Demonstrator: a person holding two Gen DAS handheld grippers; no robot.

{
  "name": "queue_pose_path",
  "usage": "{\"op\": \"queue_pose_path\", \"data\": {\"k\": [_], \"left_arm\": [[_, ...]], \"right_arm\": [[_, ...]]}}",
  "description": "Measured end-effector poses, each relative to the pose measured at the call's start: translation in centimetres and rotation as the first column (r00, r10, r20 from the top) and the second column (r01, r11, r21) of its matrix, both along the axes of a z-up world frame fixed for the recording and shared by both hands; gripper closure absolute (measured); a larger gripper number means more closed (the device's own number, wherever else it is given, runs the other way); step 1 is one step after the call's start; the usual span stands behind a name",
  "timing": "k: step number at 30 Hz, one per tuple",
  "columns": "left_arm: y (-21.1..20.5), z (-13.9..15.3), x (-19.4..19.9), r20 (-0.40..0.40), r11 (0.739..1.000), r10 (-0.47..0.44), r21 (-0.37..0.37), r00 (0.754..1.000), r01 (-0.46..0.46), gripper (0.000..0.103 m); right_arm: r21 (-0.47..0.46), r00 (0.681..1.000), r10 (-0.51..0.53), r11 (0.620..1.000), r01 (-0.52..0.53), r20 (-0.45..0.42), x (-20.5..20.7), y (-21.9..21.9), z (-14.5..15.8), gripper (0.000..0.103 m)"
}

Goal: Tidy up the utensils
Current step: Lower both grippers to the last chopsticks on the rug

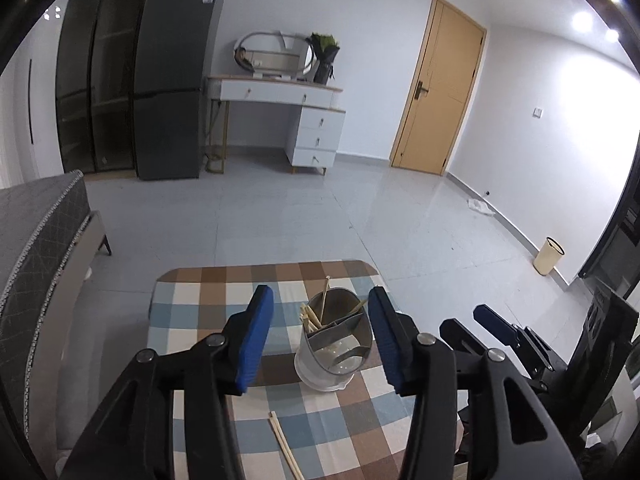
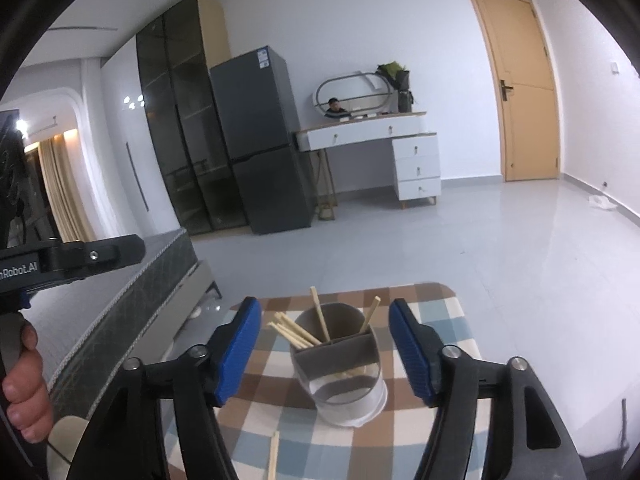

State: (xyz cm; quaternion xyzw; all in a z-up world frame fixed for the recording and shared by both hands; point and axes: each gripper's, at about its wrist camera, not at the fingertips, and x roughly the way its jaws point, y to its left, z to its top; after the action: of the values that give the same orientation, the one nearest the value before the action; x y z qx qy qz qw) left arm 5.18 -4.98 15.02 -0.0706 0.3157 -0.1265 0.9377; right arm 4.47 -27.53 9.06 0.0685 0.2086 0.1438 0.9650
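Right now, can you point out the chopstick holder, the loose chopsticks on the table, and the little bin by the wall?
chopstick holder (image 2: 340, 376): right wrist view, its front wall.
loose chopsticks (image 1: 285, 442): left wrist view, mid-length of the pair.
wastebasket (image 1: 549, 255): left wrist view, its side.

Right gripper (image 2: 324, 352) jaws apart, nothing between the blue pads (image 2: 236, 350). Utensil holder (image 2: 340, 376) stands upright on the checked tablecloth (image 2: 440, 312) ahead, not touched. Chopsticks (image 2: 296, 334) stick out of its back compartments, most leaning left. One loose chopstick (image 2: 274, 454) lies on the cloth near the bottom edge. Left gripper's body (image 2: 60, 260) at far left, a hand (image 2: 24, 396) under it.
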Motion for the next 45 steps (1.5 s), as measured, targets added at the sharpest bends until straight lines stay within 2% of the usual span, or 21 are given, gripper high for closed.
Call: {"op": "queue_pose_path", "data": {"k": [2,4,8,10,17,21,29,37,41,45], "left_arm": [[0.3,-0.1,-0.9,0.003,1.0,0.01,-0.004,1.0,-0.01,0.055],[0.7,-0.3,-1.6,-0.009,1.0,0.023,-0.016,1.0,-0.023,0.045],[1.1,-0.3,-3.1,0.011,0.999,0.031,-0.013,0.999,-0.03,0.038],[1.3,-0.3,-3.9,0.033,0.999,0.049,-0.007,0.998,-0.049,0.026],[2.2,-1.7,-5.5,0.066,0.996,0.092,-0.019,0.994,-0.091,0.02],[2.7,-3.2,-5.9,0.072,0.992,0.125,-0.011,0.99,-0.125,0.013],[3.9,-6.8,-6.6,0.077,0.986,0.165,0.011,0.983,-0.167,0.012],[4.7,-11.4,-5.4,0.023,0.98,0.198,0.029,0.98,-0.199,0.012],[4.9,-13.1,-5.0,0.017,0.975,0.219,0.043,0.976,-0.219,0.012],[5.3,-15.6,-4.6,-0.03,0.971,0.231,0.071,0.973,-0.228,0.012]], "right_arm": [[0.013,1.0,-0.007,1.0,0.007,0.017,-1.5,0.0,0.1,0.033],[0.02,1.0,-0.008,1.0,0.007,0.025,-2.6,0.3,0.1,0.028],[0.012,0.999,-0.002,1.0,0.001,0.053,-5.1,0.6,0.0,0.023],[0.006,0.998,-0.004,1.0,0.004,0.067,-6.3,0.8,-0.2,0.019],[0.015,0.996,-0.013,1.0,0.012,0.09,-9.4,1.2,-1.2,0.011],[0.018,0.994,-0.029,0.999,0.027,0.109,-10.3,1.7,-2.0,0.008],[-0.015,0.994,-0.021,1.0,0.023,0.104,-10.9,3.0,-4.3,0.005],[-0.057,0.998,0.023,0.998,-0.02,0.052,-10.7,4.8,-7.0,0.005],[-0.087,1.0,0.026,0.996,-0.028,-0.015,-9.5,5.7,-8.8,0.005],[-0.147,0.996,-0.002,0.989,-0.011,-0.087,-8.1,6.1,-10.6,0.005]]}}
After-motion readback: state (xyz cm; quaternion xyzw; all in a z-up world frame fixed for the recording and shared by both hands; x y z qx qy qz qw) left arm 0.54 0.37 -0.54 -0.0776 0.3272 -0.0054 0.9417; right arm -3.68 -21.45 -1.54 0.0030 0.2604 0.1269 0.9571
